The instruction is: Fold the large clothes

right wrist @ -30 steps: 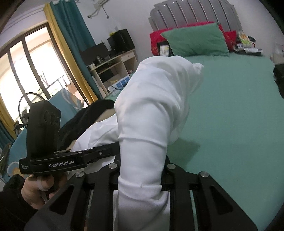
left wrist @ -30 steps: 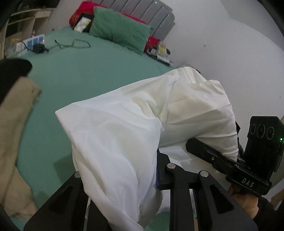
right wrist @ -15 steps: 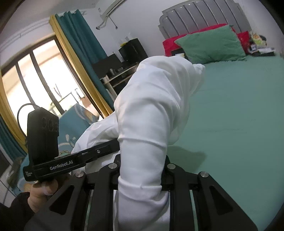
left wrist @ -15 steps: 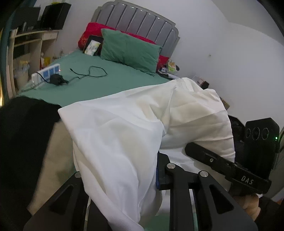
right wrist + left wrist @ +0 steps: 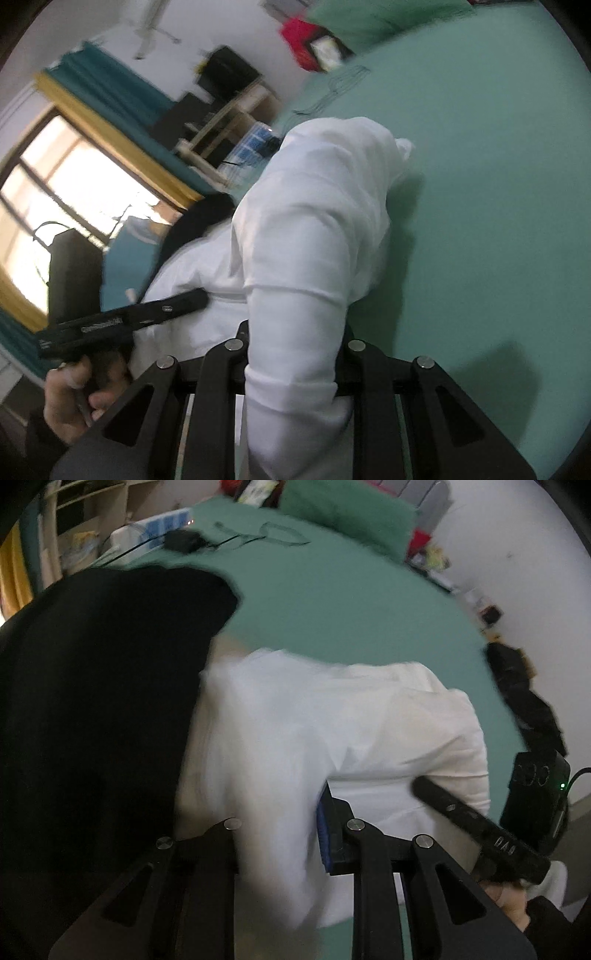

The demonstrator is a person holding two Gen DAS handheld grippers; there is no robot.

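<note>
A large white garment (image 5: 332,720) hangs bunched between both grippers, low over the green bed sheet (image 5: 351,590). My left gripper (image 5: 280,834) is shut on a thick fold of it, and the blue pad presses the cloth from the right. In the right wrist view the white garment (image 5: 314,221) fills the gap of my right gripper (image 5: 291,354). Its jaws are opening, with the cloth still pressed between them. The far end of the garment droops onto the green bed sheet (image 5: 498,184). The picture is blurred by motion.
A black garment (image 5: 92,701) lies piled at the left, close to the white one, with a beige piece (image 5: 229,646) under it. A power strip (image 5: 162,524), a charger with its cable (image 5: 181,541) and a green pillow (image 5: 343,506) lie at the bed's head. Another dark item (image 5: 524,694) sits at the right edge.
Both grippers have come down toward the bed with the white garment. The left one has swung over beside the black pile. The right wrist has rolled, tilting its view.
</note>
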